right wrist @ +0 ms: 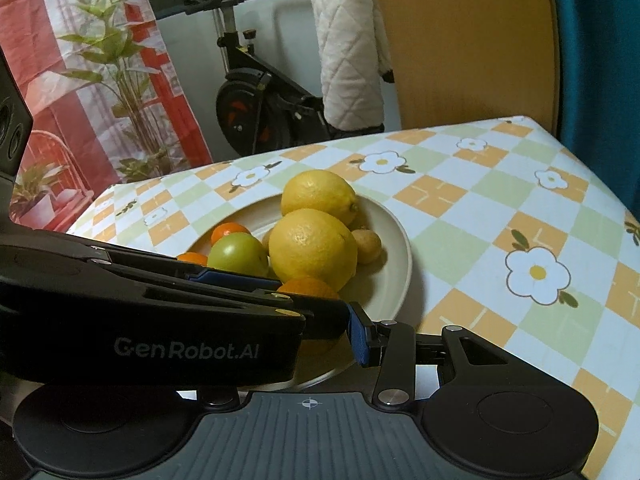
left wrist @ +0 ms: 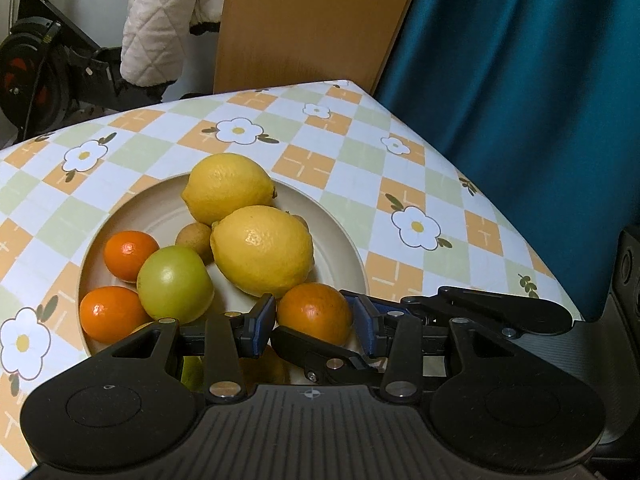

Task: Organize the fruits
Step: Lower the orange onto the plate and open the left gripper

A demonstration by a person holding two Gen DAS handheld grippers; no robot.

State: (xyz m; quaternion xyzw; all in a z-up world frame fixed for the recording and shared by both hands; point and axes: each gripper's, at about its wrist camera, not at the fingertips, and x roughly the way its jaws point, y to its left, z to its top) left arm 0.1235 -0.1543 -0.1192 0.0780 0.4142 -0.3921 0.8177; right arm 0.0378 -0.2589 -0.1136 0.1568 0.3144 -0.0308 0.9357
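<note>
A cream plate [left wrist: 160,208] holds two lemons [left wrist: 262,250], a green apple [left wrist: 174,284], small brown fruits [left wrist: 195,240] and several oranges. My left gripper [left wrist: 314,326] is low over the plate's near edge, its blue pads pressed on both sides of one orange [left wrist: 314,312]. In the right wrist view the left gripper's black housing [right wrist: 180,344] crosses in front and hides the left finger of my right gripper [right wrist: 316,344]. Only the right blue pad [right wrist: 360,336] shows, just beside the same orange [right wrist: 306,288]. Whether it grips anything is unclear.
The plate [right wrist: 400,248] rests on a table under a checked, flowered cloth [right wrist: 500,208]. Behind the table stand a wooden board [left wrist: 304,20], a teal curtain [left wrist: 520,80], an exercise bike [right wrist: 256,96] and a hanging quilted white garment [right wrist: 348,48].
</note>
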